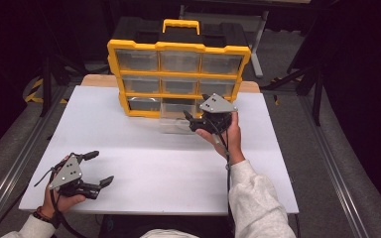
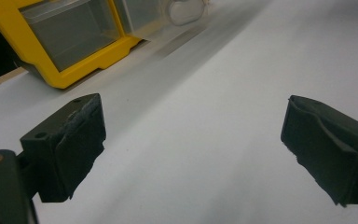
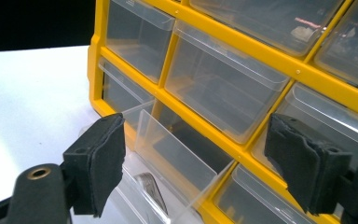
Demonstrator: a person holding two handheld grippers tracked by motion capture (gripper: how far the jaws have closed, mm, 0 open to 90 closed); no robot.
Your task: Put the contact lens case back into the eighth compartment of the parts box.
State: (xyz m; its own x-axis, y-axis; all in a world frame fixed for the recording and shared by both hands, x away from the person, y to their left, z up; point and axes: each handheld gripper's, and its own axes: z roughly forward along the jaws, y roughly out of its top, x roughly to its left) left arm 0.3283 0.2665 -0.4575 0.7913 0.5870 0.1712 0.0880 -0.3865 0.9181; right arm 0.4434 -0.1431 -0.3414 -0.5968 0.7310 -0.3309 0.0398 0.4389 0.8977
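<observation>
A yellow organizer with several clear drawers stands upright at the back of the white table. Its bottom middle drawer is pulled out onto the table, and in the right gripper view this clear drawer holds a small silvery round thing. My right gripper hovers just right of the drawer, its jaws open and the pads touching nothing. My left gripper rests at the table's front left, wide open over bare table.
The organizer has a yellow carry handle on top. A wooden board edge shows behind the white table. Dark floor and metal frames surround the table. Open table surface lies between the two grippers.
</observation>
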